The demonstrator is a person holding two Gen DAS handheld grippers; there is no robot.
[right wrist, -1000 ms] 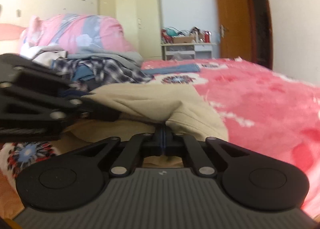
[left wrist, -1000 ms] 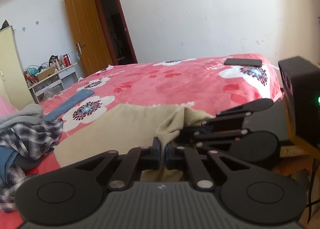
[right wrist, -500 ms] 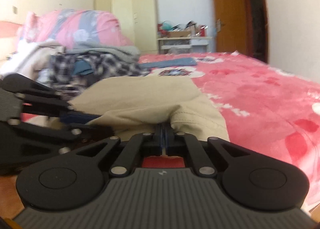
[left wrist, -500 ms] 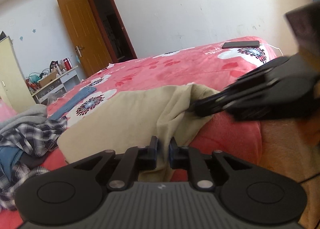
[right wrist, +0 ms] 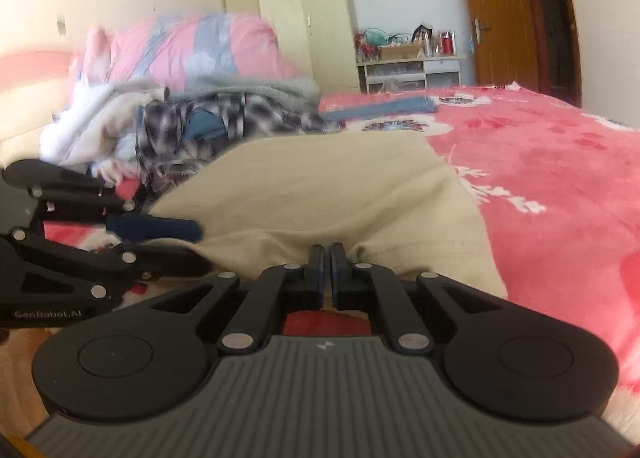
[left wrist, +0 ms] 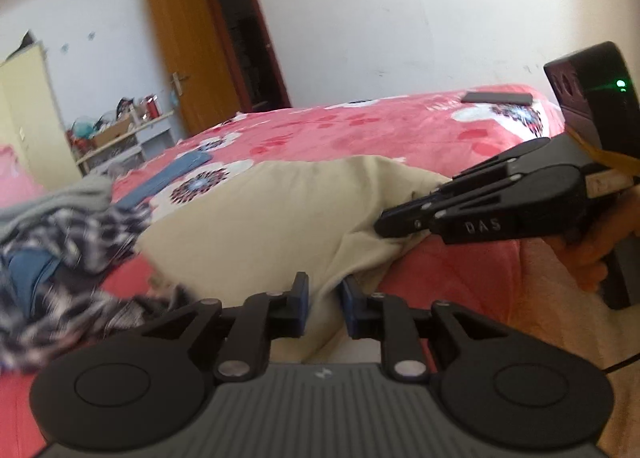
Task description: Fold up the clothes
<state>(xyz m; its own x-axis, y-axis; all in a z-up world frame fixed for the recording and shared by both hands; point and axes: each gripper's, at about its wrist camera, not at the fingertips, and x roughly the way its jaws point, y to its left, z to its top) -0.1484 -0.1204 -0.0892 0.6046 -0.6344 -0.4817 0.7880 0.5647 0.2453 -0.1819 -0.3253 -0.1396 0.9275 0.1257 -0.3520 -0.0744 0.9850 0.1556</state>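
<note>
Since a second ago the left gripper point(left wrist: 323, 308) has slid along the near edge of the bed point(left wrist: 400, 130), and its jaws, which were pinched together then, are opening now. A fold of the beige garment point(left wrist: 272, 226) hangs in the gap between the blue pads, but they don't look like they're pressing on it anymore.

Right gripper point(right wrist: 327, 271) is clamped tight on the garment's near hem, with the cloth bunching up right at its tips. In the left wrist view you can see it coming in from the right side, with a hand point(left wrist: 592, 258) wrapped round its handle.

So the garment itself is spread on the pink floral bedspread, near edge draped toward both grippers. Behind it on the left there's a heap of other clothes point(right wrist: 208, 118), with a plaid shirt and something grey on top. A folded blue piece point(right wrist: 384, 108) lies flat further back, and a dark phone point(left wrist: 498, 97) sits near the far corner of the bed.
</note>
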